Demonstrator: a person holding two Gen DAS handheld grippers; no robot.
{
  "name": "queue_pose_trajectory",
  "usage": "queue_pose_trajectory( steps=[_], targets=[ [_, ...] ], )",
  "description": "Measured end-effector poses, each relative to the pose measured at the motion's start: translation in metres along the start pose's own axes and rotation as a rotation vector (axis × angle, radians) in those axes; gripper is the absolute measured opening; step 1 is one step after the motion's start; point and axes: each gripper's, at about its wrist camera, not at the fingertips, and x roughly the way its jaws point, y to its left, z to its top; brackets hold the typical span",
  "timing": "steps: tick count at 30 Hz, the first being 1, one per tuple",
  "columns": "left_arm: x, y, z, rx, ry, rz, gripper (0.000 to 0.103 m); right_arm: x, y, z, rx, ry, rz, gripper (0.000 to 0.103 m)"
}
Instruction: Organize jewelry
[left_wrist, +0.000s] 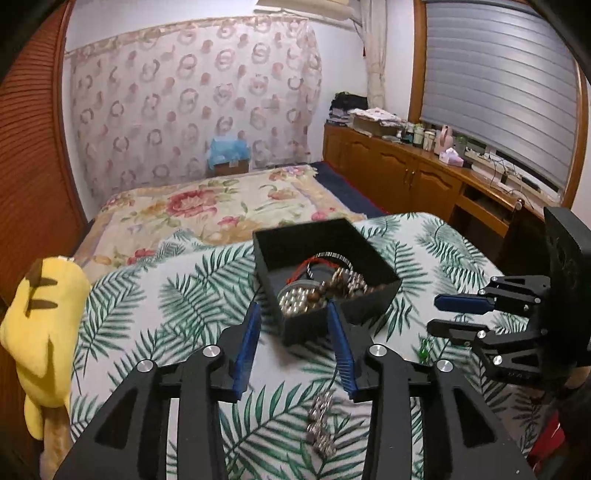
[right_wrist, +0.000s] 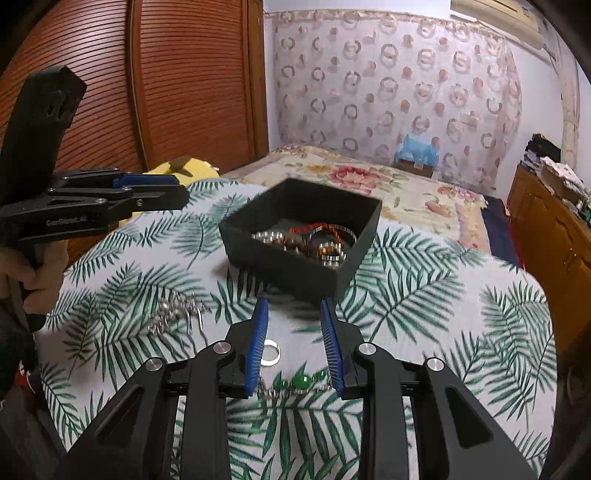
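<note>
My left gripper (left_wrist: 293, 314) hangs just short of the black box (left_wrist: 325, 282), jaws parted and nothing between the pads, its tips framing the box's near corner. The silver chain (left_wrist: 321, 428) lies loose on the leaf-print cloth (left_wrist: 192, 295) under that gripper (blurred, so I can't make out its links). The box sits on the cloth and holds a heap of bracelets (right_wrist: 303, 240): silvery beads, brown beads, a red cord.

My right gripper (right_wrist: 293, 306) points at the same box from the other side, jaws apart and gripping nothing. Between its fingers, down on the cloth, lie a silver ring (right_wrist: 271, 352) and a green-bead bracelet (right_wrist: 301, 382), neither touched by the pads. The chain shows left of them in this view.

A yellow plush (left_wrist: 40, 332) slumps at the cloth's left edge.
</note>
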Motion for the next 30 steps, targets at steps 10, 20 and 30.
queue_pose_trajectory(
  steps=[10,20,30],
  targets=[
    [0.004,0.01,-0.032,-0.034,0.061,0.002,0.071,0.013,0.006,-0.016,-0.006,0.061,0.024,0.032],
    [0.014,-0.003,-0.061,-0.004,0.146,-0.037,0.069,0.018,0.017,-0.021,-0.022,0.083,0.044,0.032],
    [0.029,-0.009,-0.067,-0.029,0.195,-0.092,0.032,0.016,0.017,-0.025,-0.02,0.086,0.044,0.032]
  ],
)
